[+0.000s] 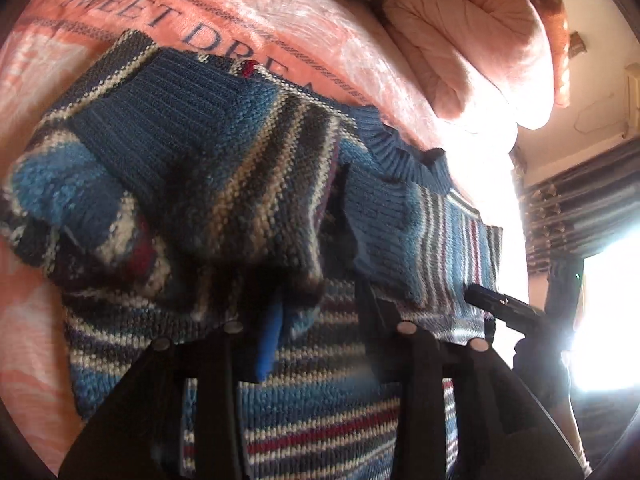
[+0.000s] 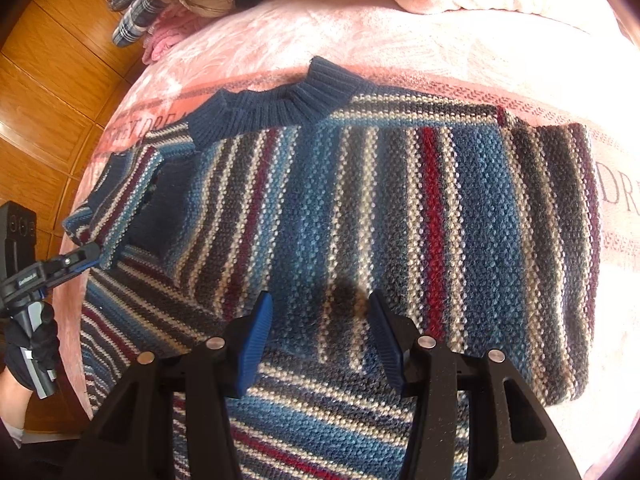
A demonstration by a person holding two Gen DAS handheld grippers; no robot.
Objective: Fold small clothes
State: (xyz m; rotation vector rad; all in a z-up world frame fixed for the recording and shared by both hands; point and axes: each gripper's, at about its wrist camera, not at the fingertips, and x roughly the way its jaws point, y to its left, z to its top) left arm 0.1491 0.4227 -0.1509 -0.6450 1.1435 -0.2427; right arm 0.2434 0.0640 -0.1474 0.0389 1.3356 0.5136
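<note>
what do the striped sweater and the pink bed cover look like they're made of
Sweater: chunky knitted yarn, probably wool or acrylic; matte, with visible stitches and a ribbed collar. Bed cover: looks like plush fleece or velvet; soft sheen and crushed nap.

1. My right gripper [image 2: 320, 330] has matte black finger arms with cut-out openings; ribbed blue pads [image 2: 256, 340] line the inner faces; round silver pins cap the pivots.
2. My left gripper [image 2: 86, 258], seen from the right wrist, is black with blue trim and small white lettering; its handle is grey and black.
3. My left hand [image 2: 34, 354] wears a black glove; a pale cuff edge shows below it.
</note>
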